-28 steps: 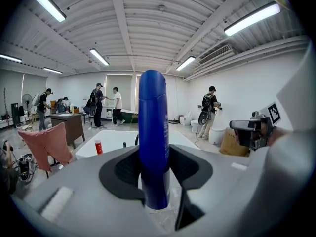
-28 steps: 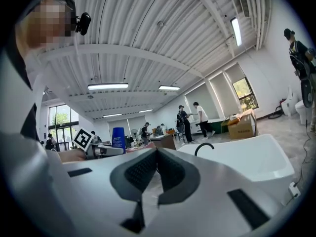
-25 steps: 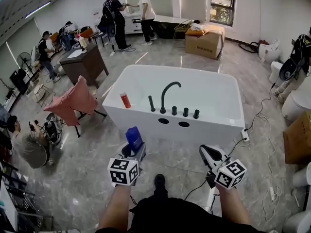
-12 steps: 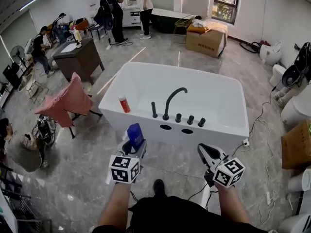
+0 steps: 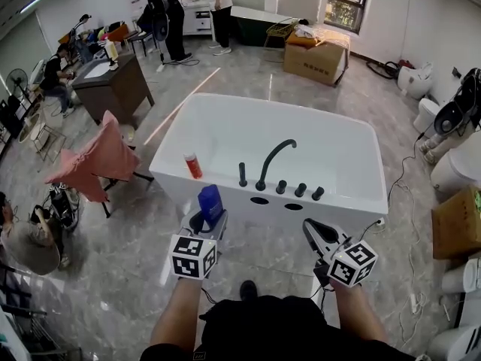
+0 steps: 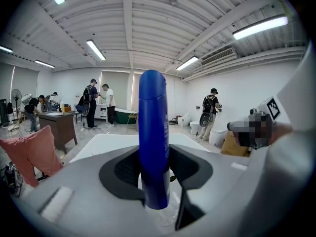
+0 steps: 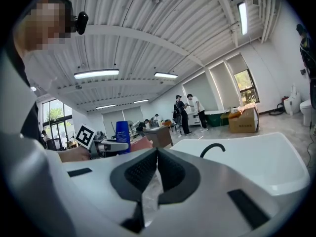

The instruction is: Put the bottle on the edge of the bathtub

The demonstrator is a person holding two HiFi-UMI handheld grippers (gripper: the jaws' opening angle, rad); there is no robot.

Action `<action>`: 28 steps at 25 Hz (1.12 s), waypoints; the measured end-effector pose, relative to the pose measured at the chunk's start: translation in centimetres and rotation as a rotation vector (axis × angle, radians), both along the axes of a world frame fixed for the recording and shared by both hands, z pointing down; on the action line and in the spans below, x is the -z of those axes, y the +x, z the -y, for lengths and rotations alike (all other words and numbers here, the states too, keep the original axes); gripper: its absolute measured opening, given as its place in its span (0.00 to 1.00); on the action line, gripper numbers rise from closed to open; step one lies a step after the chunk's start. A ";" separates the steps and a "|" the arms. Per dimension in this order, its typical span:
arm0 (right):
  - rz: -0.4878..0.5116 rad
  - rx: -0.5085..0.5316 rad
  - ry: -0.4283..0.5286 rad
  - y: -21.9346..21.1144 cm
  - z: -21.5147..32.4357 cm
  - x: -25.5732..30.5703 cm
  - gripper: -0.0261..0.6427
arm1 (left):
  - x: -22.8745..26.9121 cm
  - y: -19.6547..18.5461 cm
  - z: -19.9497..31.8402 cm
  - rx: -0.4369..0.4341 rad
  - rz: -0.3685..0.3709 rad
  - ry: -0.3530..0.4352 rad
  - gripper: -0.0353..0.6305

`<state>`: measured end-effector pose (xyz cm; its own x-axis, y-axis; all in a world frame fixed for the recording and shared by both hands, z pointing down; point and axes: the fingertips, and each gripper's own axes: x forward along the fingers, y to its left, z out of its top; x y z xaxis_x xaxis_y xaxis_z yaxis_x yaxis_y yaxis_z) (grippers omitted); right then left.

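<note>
- We see the blue bottle (image 5: 210,203) upright in the L gripper (image 5: 206,222), cap end up. In the L gripper view both dark pads press its sides, so the jaws are clamped on it low on the body.
- Bottle is held in the air on our side of the bathtub (image 5: 353,195), in front of the near wall. It's off the rim and touches nothing but the jaws.
- R gripper (image 5: 319,236) is held level w/ the L one, well apart to the right. Its own view shows the two pads meeting w/ nothing btw them, so it's closed and empty.
- Both marker cubes face us, forearms coming in from the bottom of the head view.
- Tub is white, rectangular, long side toward us. On the near rim we make out a black curved faucet (image 5: 272,160) w/ a row of black knobs (image 5: 299,190) just beside it.
- A small red bottle (image 5: 193,165) stands upright on the tub's left rim, well apart from the faucet.
- Left of the tub: a pink cloth (image 5: 94,160) draped over a chair, and a dark desk (image 5: 113,89) farther back.
- Behind the tub: a cardboard box (image 5: 316,59) on the floor, and two people (image 5: 169,6) standing at the far wall.
- Floor is grey marble-look tile.
</note>
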<state>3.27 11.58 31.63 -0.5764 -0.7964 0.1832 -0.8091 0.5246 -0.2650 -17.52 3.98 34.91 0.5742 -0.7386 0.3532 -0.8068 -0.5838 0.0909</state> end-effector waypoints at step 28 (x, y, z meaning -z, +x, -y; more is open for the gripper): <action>0.078 0.072 -0.044 10.1 14.4 -2.7 0.06 | -1.4 12.0 12.4 0.017 0.037 -0.064 0.31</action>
<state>13.40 -2.79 34.29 -0.6456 -0.7446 0.1698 -0.7458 0.5668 -0.3500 -5.57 -8.38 36.35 0.5477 -0.7234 0.4204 -0.8199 -0.5642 0.0974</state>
